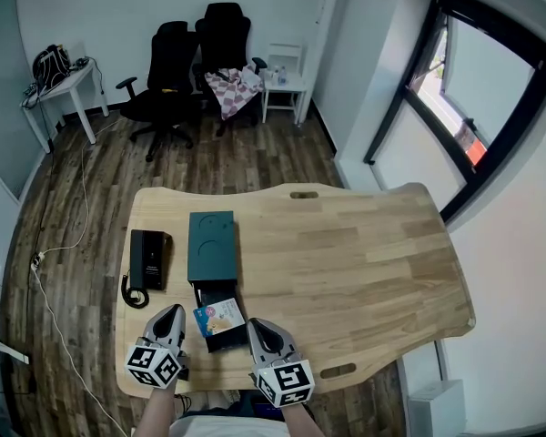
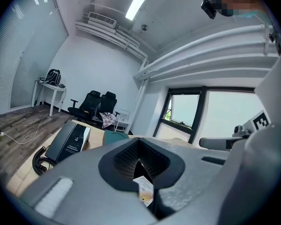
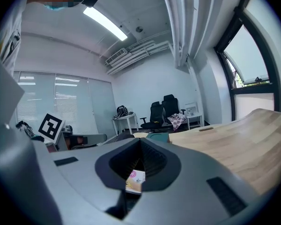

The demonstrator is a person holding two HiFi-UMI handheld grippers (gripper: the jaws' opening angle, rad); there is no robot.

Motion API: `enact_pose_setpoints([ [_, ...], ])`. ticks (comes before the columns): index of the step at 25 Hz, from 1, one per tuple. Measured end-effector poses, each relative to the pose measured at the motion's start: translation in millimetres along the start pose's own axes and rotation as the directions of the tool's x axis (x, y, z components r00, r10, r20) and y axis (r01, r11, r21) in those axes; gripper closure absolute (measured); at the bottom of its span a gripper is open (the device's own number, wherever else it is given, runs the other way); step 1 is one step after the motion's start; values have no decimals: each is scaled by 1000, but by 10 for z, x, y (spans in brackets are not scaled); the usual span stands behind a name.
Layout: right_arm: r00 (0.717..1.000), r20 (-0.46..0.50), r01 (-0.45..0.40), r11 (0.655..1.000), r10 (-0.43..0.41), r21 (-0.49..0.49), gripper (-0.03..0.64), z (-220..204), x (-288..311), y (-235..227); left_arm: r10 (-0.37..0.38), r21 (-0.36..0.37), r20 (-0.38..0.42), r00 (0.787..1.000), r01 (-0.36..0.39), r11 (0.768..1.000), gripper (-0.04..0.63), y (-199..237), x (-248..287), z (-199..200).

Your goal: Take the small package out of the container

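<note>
A small colourful package [image 1: 218,316] lies in an open black container [image 1: 226,339] near the table's front edge. The container's dark teal lid [image 1: 211,244] rests just behind it. My left gripper [image 1: 172,315] hovers just left of the container, shut with nothing in it. My right gripper [image 1: 256,327] hovers at the container's right side, also shut and empty. In the left gripper view the package [image 2: 144,189] peeks out below the closed left gripper [image 2: 139,157]. In the right gripper view the package [image 3: 136,181] shows below the closed right gripper [image 3: 140,154].
A black desk phone [image 1: 149,259] with a coiled cord lies left of the lid. The wooden table [image 1: 364,262] stretches bare to the right. Office chairs [image 1: 187,62] and a white side table [image 1: 64,85] stand on the floor behind.
</note>
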State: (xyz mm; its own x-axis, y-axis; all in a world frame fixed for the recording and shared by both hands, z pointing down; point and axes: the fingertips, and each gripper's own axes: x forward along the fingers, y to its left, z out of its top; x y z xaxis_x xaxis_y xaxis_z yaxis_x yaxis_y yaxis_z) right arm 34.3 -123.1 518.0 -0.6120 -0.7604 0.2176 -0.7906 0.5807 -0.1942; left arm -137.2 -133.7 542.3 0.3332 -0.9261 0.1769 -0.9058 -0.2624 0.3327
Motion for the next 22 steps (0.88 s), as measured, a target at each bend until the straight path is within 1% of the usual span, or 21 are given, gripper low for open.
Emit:
enact_pose_setpoints([
  [4,999,-29,28,998,-29,-53,611,-89,-16,-15,10,-8,-18,1000,-10,1000,597,20,-22,-110],
  [6,998,-42,33,998,-36,-60,612,-147,-26,-31,10,-20,-30,1000,-11,1000,597,27,-15,-178],
  [9,998,-58,33,999,-35,-35,612,-245,-49,-37,7,-58,-56,998,-10,998,597,39,-14,-317],
  [13,996,-86,27,1000,-27,8,611,-410,-63,-34,-1,-96,-120,993,-10,995,597,48,-26,-568],
  [19,991,-131,2,1000,2,29,612,-615,19,-14,-16,-147,-180,983,-10,989,597,107,-20,-865],
  [22,988,-154,-5,999,12,42,611,-681,58,-5,-18,-171,-221,975,-20,985,595,145,-14,-992],
])
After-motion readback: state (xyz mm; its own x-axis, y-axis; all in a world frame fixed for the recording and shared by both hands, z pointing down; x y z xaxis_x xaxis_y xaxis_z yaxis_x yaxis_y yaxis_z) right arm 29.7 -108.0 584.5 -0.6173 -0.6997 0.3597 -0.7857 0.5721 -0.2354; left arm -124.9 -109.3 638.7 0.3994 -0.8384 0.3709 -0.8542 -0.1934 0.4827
